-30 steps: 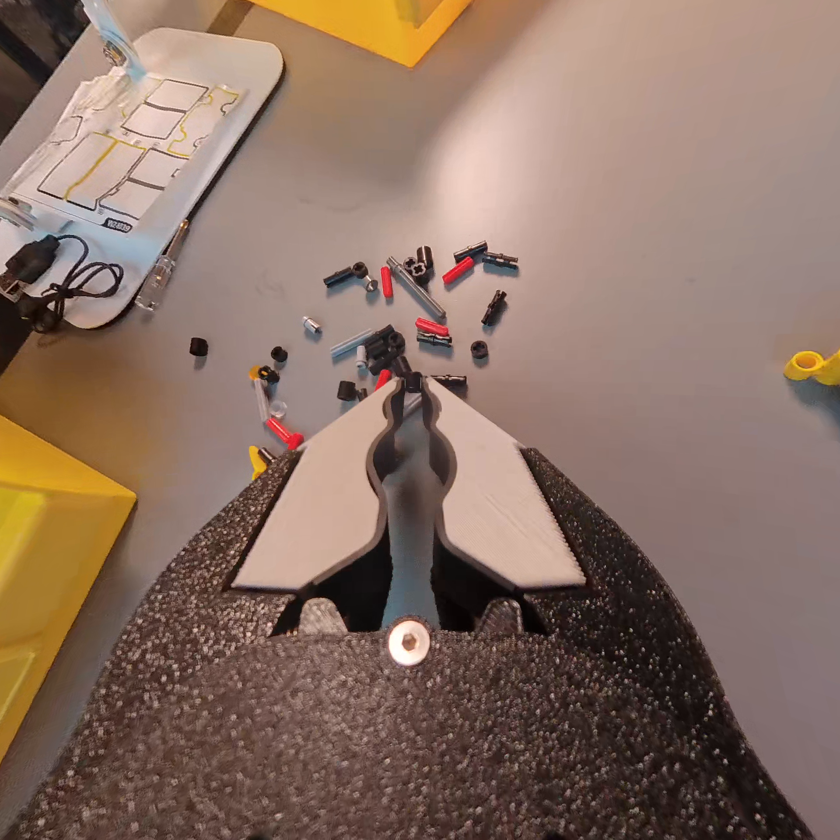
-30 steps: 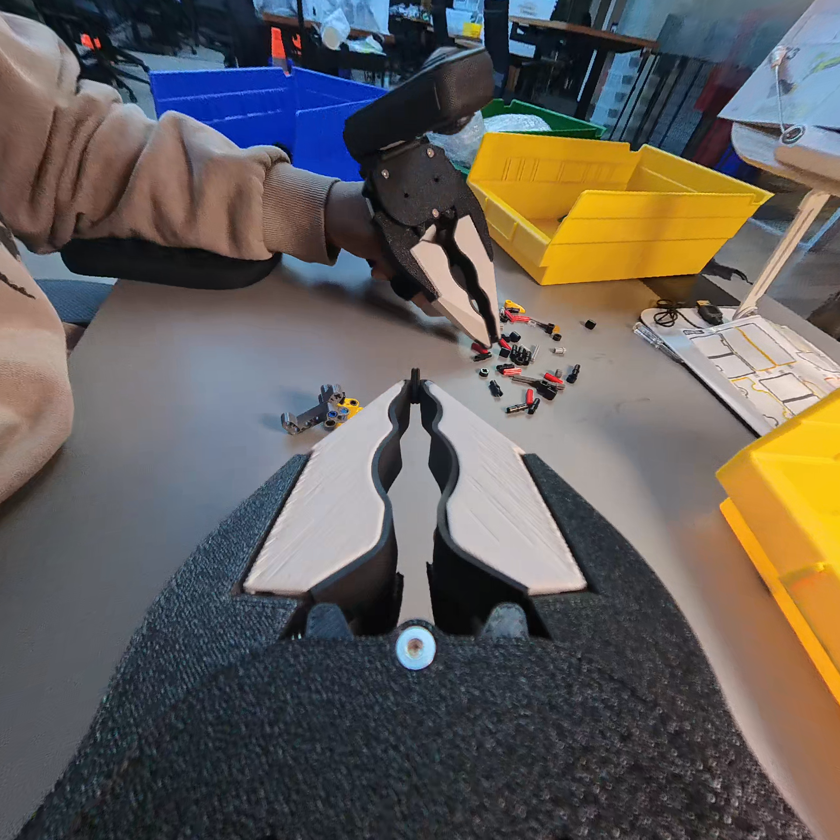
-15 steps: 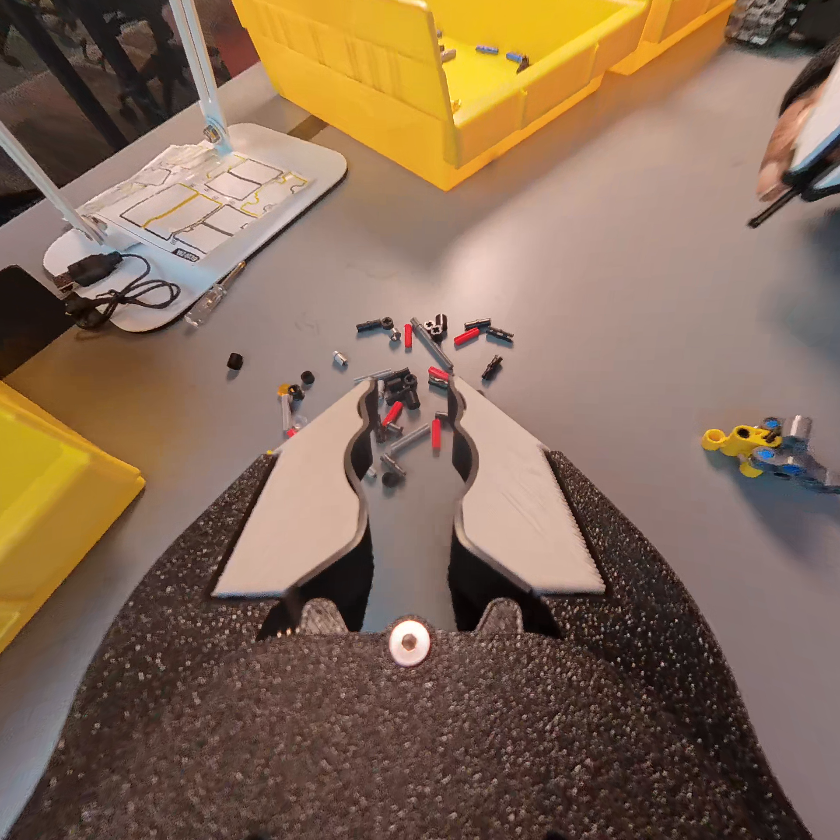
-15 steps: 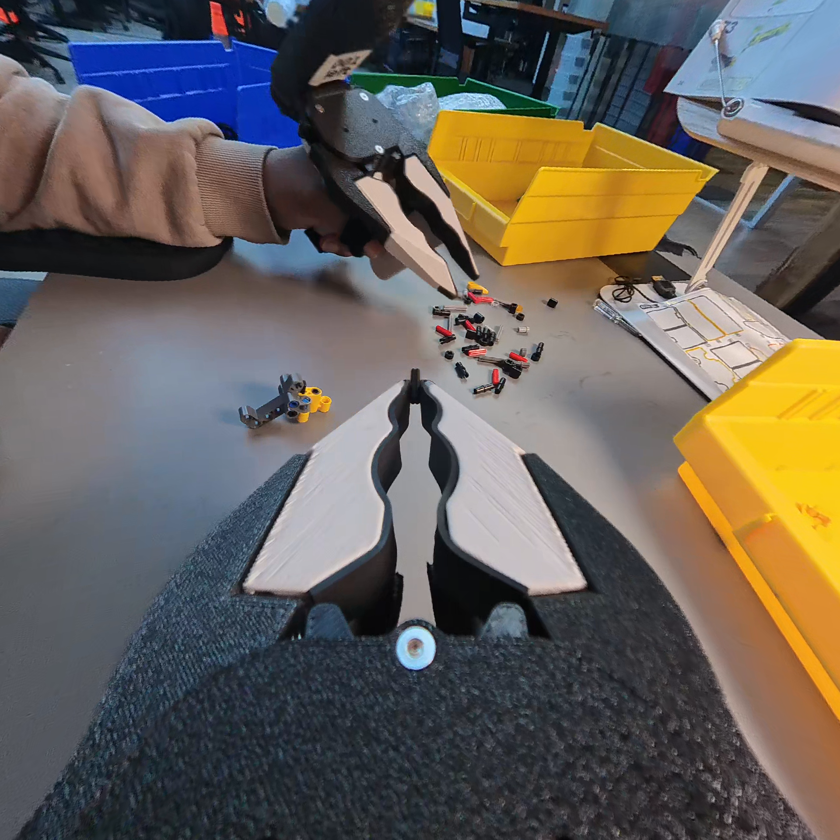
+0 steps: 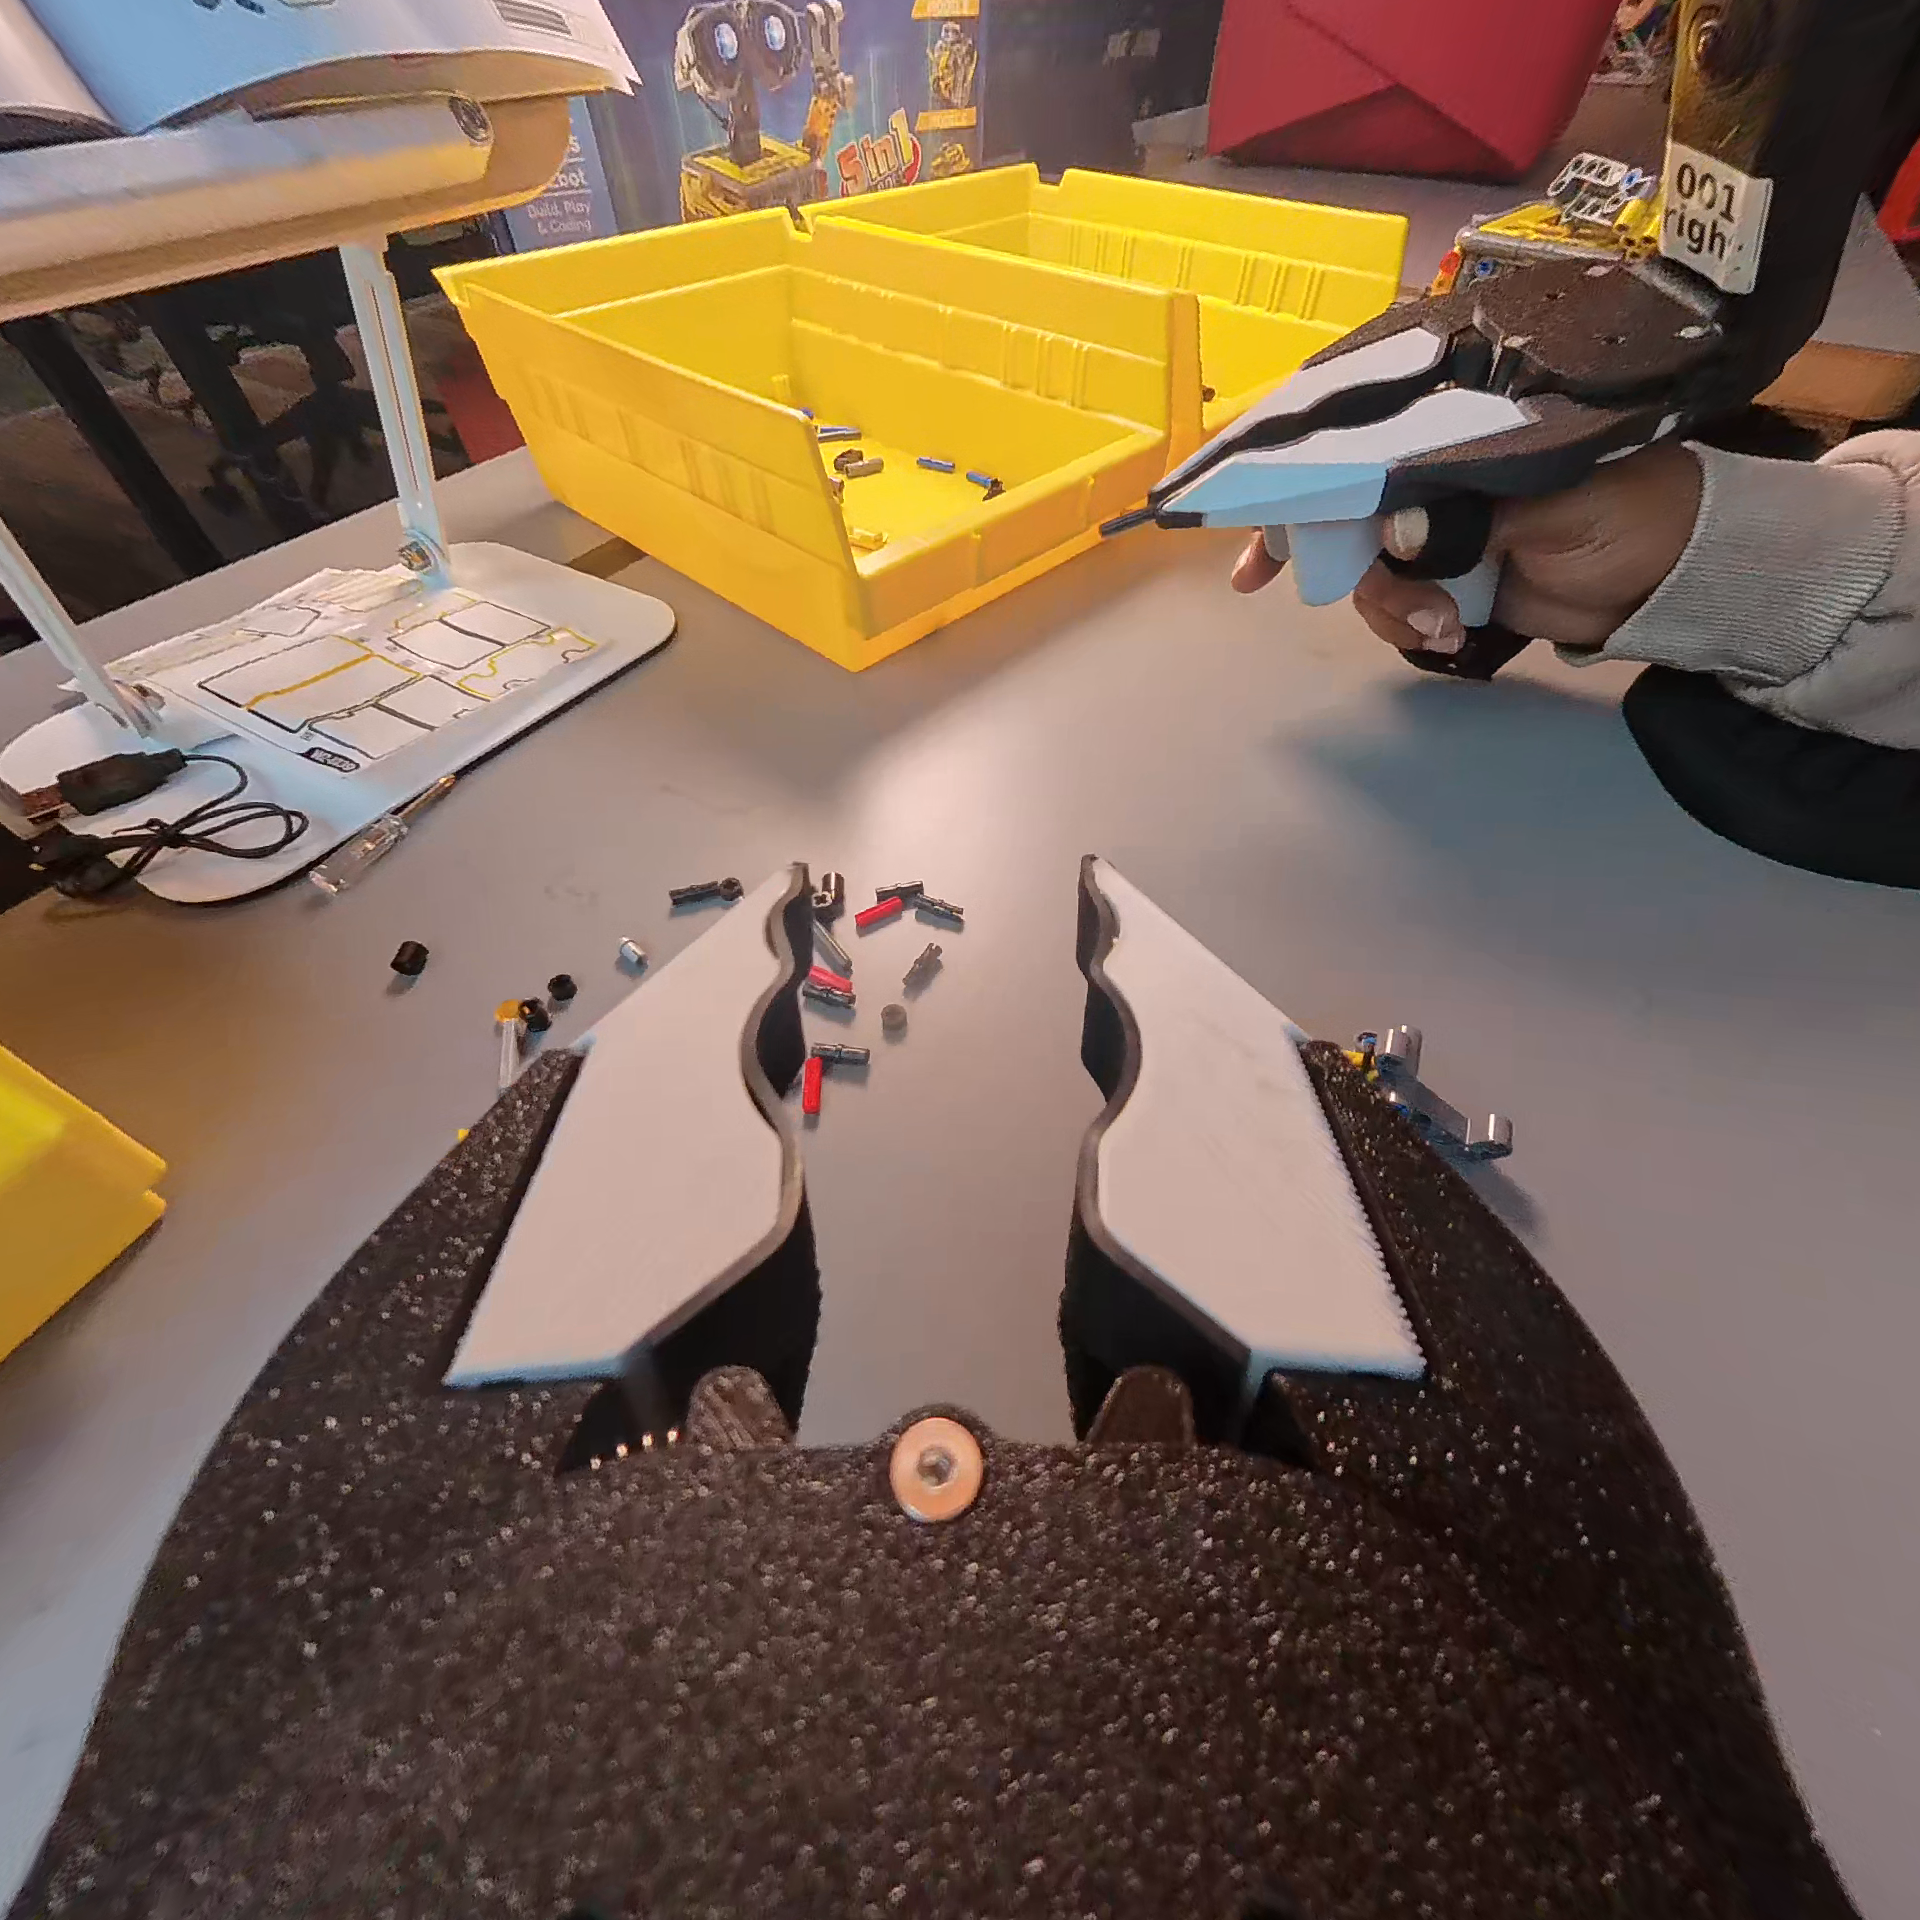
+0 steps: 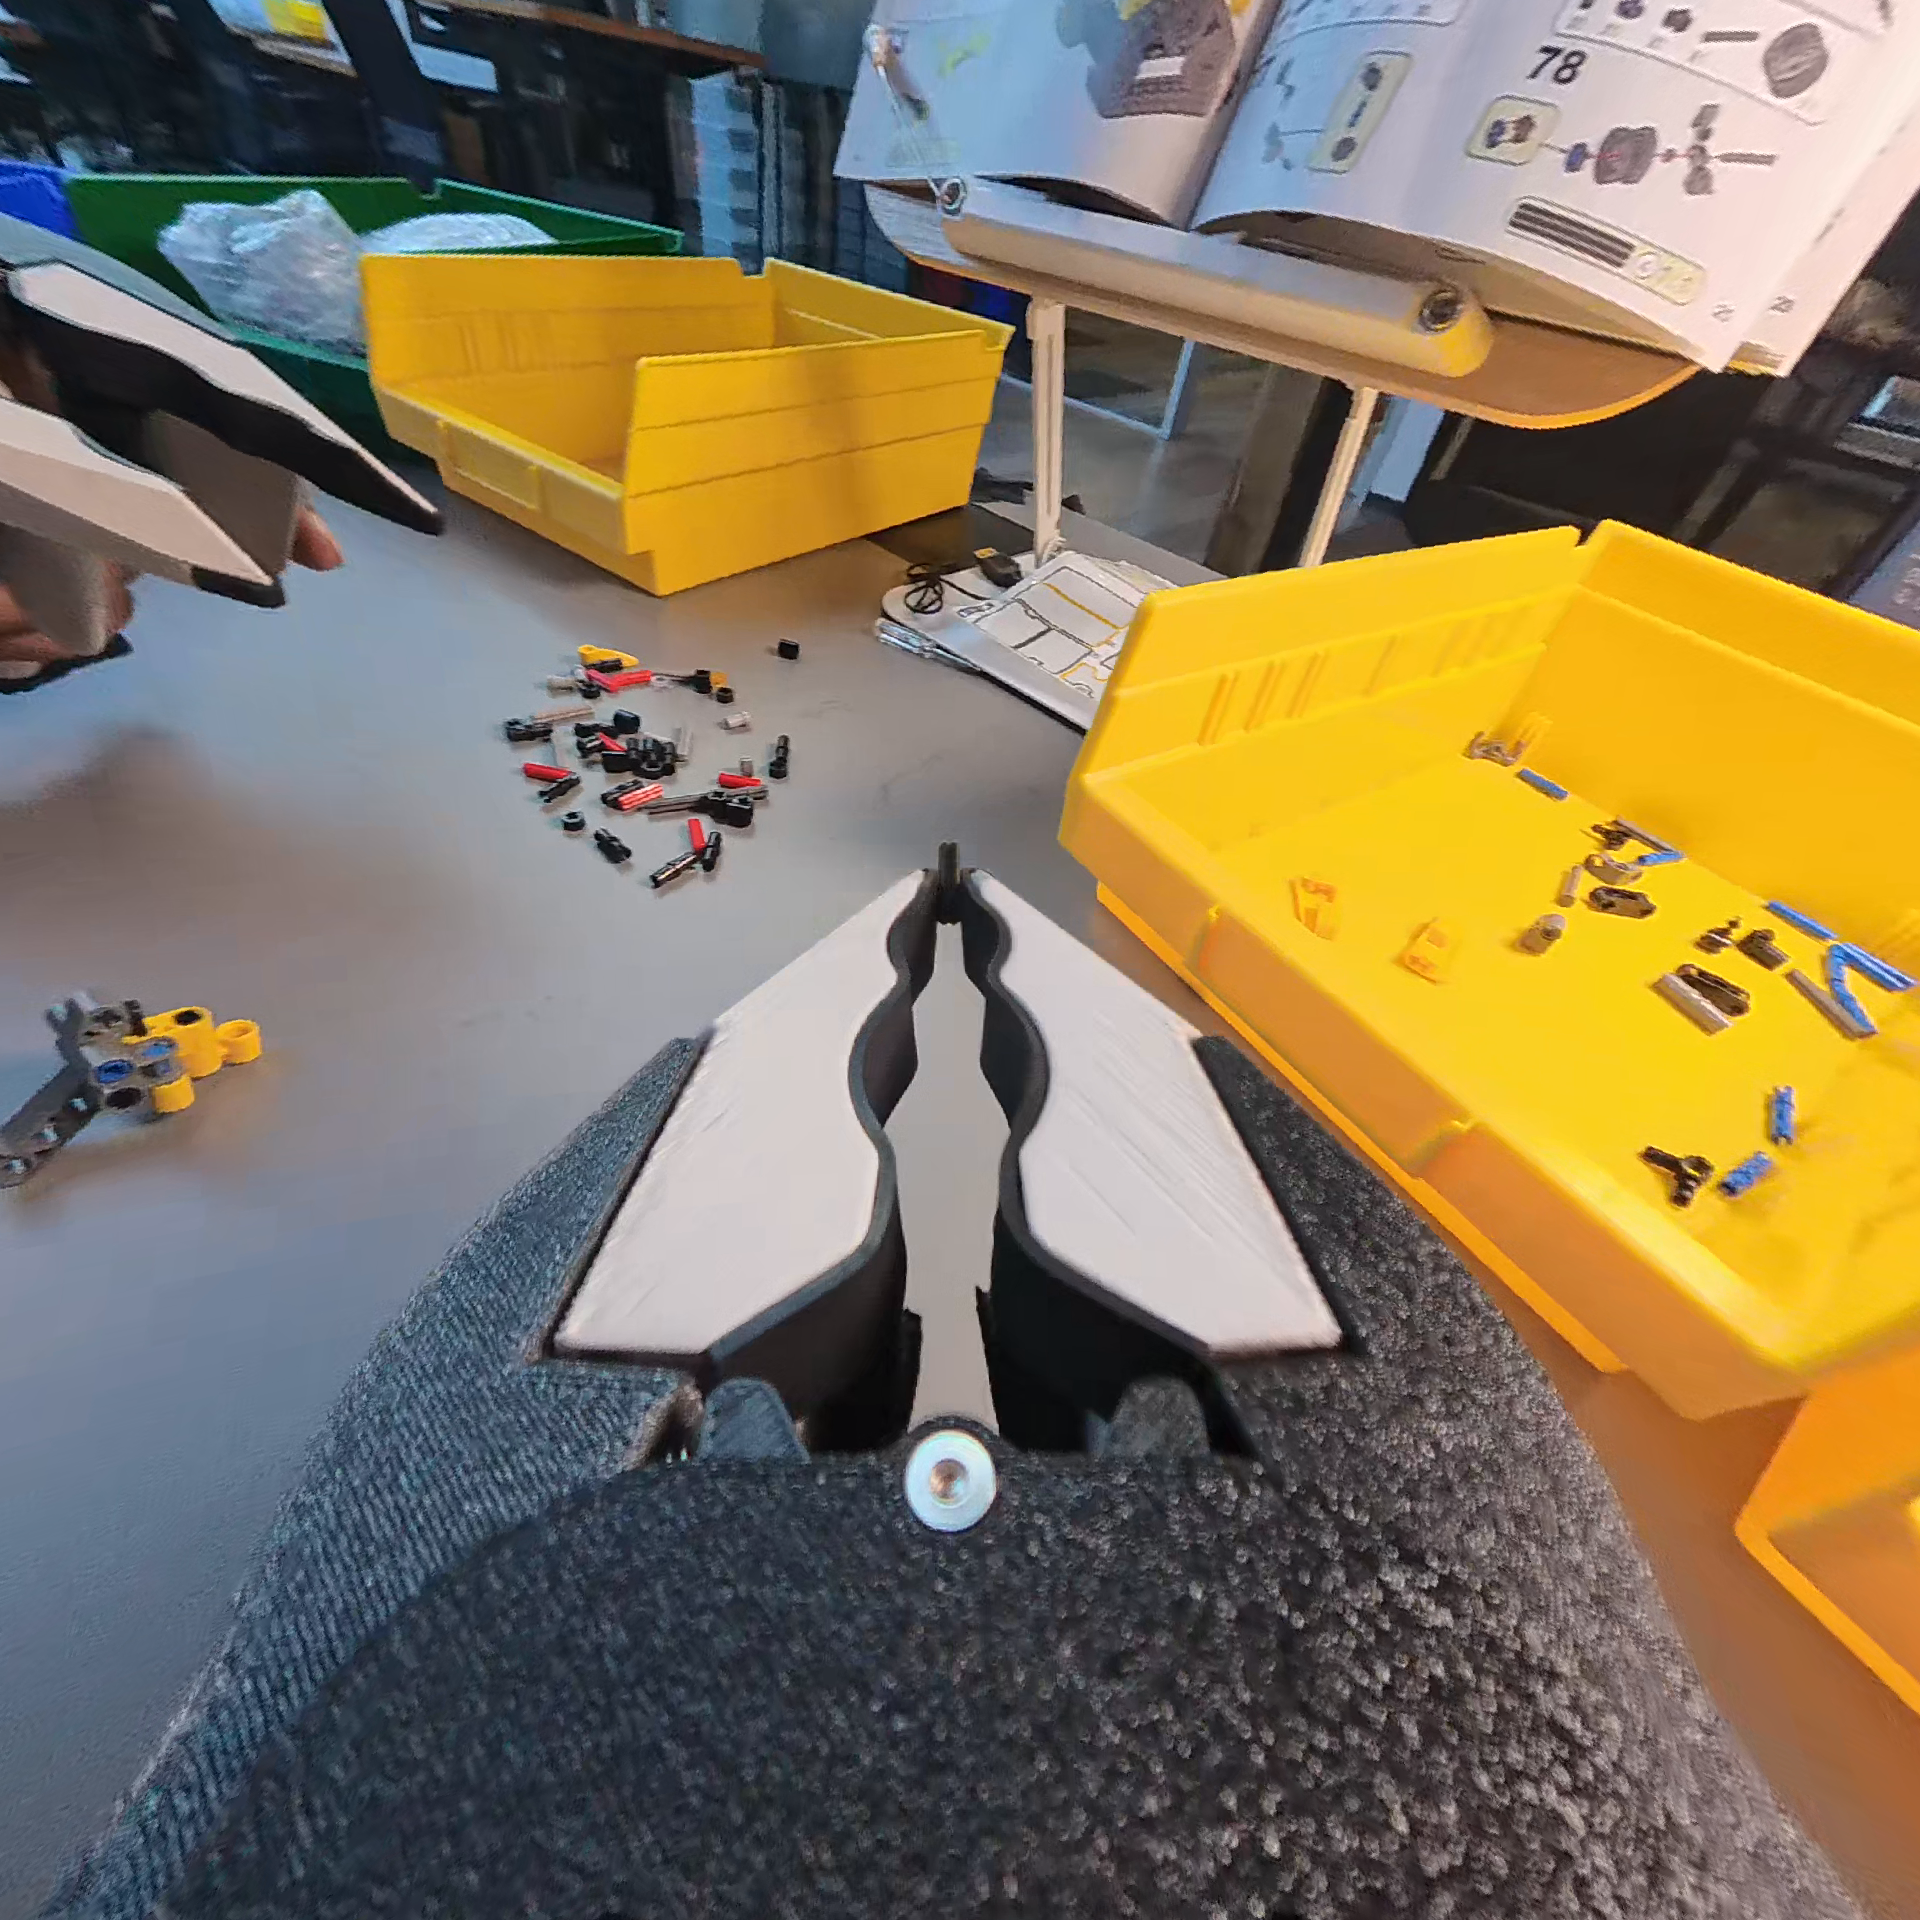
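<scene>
We see a grey table (image 5: 1195, 790) in a cluttered workshop, ringed by yellow bins (image 5: 935, 416), with a white stand (image 5: 395, 665) holding an open instruction booklet (image 6: 1455, 94) above it. The left gripper (image 5: 940, 883) hovers over the table with its fingers spread wide and nothing between them; just ahead of and between them lies a scatter of small black, red and grey pins (image 5: 862, 987). A small grey, yellow and blue assembly (image 5: 1439, 1101) lies just beside the left gripper's right finger. The right gripper (image 6: 948, 871), held in a hand (image 5: 1538, 561), has its fingers nearly together, pinching a small black pin (image 6: 948, 860) at the very tips. It hangs in the air near the open front of a yellow bin (image 6: 1299, 1039) that holds loose blue, black and grey pieces (image 6: 1704, 997), well apart from the scatter.
</scene>
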Motion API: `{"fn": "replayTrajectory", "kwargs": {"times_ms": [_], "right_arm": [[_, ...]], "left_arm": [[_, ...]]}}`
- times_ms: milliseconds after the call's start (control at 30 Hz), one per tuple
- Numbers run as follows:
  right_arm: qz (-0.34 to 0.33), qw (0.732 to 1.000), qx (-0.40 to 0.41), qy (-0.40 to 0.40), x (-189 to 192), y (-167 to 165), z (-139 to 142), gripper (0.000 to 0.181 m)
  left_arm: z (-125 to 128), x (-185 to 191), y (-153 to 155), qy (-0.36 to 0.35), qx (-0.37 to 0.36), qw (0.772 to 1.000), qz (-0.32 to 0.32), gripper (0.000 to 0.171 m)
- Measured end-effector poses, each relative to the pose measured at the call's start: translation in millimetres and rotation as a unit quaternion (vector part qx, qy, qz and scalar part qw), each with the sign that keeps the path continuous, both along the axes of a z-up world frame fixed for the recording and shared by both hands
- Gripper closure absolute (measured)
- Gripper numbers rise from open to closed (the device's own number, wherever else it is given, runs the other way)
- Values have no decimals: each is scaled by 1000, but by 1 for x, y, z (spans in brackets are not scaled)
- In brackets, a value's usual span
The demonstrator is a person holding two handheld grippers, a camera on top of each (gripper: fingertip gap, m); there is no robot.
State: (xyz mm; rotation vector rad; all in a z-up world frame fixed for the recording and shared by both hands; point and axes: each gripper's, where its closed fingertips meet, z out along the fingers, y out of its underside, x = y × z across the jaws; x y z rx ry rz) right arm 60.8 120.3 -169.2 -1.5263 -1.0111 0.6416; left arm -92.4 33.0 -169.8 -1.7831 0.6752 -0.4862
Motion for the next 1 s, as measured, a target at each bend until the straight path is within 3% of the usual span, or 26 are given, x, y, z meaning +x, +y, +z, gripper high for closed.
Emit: {"fn": "replayTrajectory", "kwargs": {"times_ms": [200, 400, 567, 600, 733, 867, 933, 1000], "right_arm": [[-50, 999, 4, -10, -6, 31, 4, 179], [-115, 993, 35, -15, -5, 74, 28, 179], [-299, 949, 103, 14, 92, 144, 101, 179], [-328, 941, 83, 0, 116, 161, 99, 179], [-385, 920, -22, -77, 180, 218, 51, 179], [-401, 902, -94, -126, 199, 241, 10, 167], [-407, 902, -93, -110, 201, 244, 14, 161], [-412, 906, -62, -77, 200, 241, 34, 159]], "left_arm": [[-16, -4, 5, 19, -15, 1000, 10, 121], [-23, -8, 9, 31, -17, 999, 25, 123], [-27, -12, 11, 30, -25, 999, 35, 125], [-28, -12, 12, 30, -26, 999, 35, 125], [-31, -10, 13, 38, -32, 998, 32, 126], [-31, -9, 11, 39, -32, 998, 28, 126], [-32, -9, 10, 37, -35, 998, 26, 126], [-32, -8, 10, 36, -38, 998, 23, 126]]}}
